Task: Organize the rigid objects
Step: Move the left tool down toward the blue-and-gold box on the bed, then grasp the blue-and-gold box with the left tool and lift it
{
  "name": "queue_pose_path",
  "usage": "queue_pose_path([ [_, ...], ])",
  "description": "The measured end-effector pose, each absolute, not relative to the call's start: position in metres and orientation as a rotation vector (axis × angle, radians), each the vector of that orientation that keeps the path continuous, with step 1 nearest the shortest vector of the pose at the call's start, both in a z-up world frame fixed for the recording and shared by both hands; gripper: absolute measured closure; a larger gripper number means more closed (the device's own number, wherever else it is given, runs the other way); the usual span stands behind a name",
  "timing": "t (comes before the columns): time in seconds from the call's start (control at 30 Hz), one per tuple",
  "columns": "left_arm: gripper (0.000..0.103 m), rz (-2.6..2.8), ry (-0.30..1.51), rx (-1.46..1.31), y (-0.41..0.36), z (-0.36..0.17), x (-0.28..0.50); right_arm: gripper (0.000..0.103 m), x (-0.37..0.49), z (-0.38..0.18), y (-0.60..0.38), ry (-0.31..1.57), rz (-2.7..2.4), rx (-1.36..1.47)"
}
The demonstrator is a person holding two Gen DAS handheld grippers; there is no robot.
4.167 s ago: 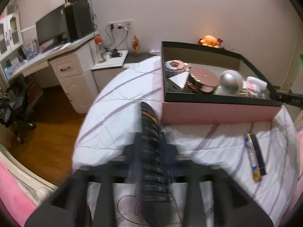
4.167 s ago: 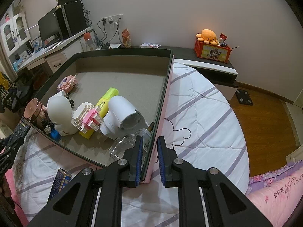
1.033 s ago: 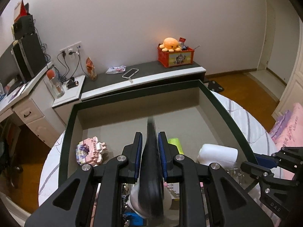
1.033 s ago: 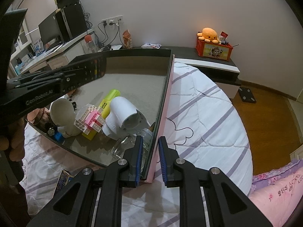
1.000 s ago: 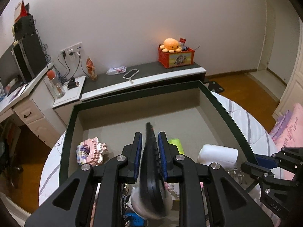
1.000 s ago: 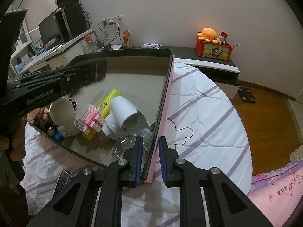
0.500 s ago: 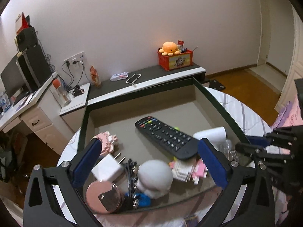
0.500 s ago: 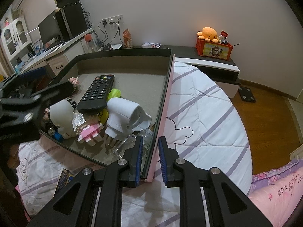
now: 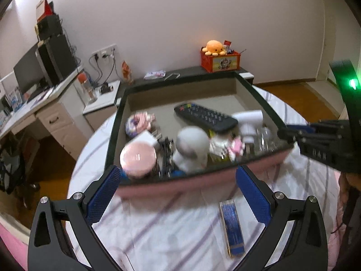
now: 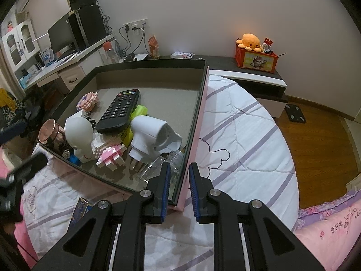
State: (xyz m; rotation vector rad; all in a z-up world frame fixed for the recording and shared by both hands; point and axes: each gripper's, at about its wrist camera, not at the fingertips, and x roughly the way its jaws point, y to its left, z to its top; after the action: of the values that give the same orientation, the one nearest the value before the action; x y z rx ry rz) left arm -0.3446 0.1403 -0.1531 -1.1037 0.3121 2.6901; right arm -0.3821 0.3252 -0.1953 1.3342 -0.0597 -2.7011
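Left claw [image 9: 178,194] wide open, nothing between its blue pads [image 9: 102,195]. Hangs over the bed [image 9: 171,230], just short of the box [image 9: 198,184]. Remote [image 9: 205,117] well ahead of that claw, inside the box, lying flat with one end resting on the yellow marker [image 10: 137,113] and the white dryer [image 10: 153,135]. Not touched by either claw.

Right claw [image 10: 178,190] narrow, pinched on the near corner of the box wall [image 10: 183,176], one pad inside and one outside. Remote [image 10: 118,110] up and to the left of it in its view, well apart.

Also in the box: a white figure [image 10: 79,135], pink and white blocks [image 10: 110,153], a round pink tin [image 9: 138,159], a clear bottle [image 10: 158,164]. Blurry in the left view, so small bits hard to tell.

On the bed, outside the box, a blue stick-shaped pack [image 9: 232,227], between the left claw's fingers in the picture but lower, near the right one.
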Motion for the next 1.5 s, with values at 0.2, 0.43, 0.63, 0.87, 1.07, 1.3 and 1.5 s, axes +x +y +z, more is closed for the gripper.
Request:
queue_pose_path([
  [0.2, 0.000, 2.667, 0.323, -1.198, 0.144, -0.177, -0.324, 0.085, -0.377, -0.194, 0.328, -0.053, -2.692, 1.300],
  [0.43, 0.000, 2.627, 0.344, -1.268, 0.160, -0.202, -0.313, 0.085, -0.375, -0.197, 0.339, -0.111, -2.632, 1.217],
  [0.63, 0.001, 2.628, 0.343, -1.307, 0.167, -0.221, -0.320, 0.085, -0.376, -0.198, 0.341, -0.110, -2.603, 1.204],
  [0.87, 0.061, 2.551, 0.285, -1.310, 0.164, -0.231, -0.323, 0.085, -0.376, -0.198, 0.341, -0.113, -2.607, 1.201],
  [1.07, 0.081, 2.534, 0.283, -1.291, 0.153, -0.228, -0.317, 0.085, -0.376, -0.198, 0.342, -0.117, -2.609, 1.207],
  [1.3, 0.082, 2.580, 0.250, -1.255, 0.126, -0.211, -0.310, 0.085, -0.376, -0.197, 0.340, -0.101, -2.623, 1.223],
  [1.5, 0.083, 2.627, 0.221, -1.144, 0.111, -0.175, -0.307, 0.085, -0.375, -0.196, 0.335, -0.053, -2.654, 1.238],
])
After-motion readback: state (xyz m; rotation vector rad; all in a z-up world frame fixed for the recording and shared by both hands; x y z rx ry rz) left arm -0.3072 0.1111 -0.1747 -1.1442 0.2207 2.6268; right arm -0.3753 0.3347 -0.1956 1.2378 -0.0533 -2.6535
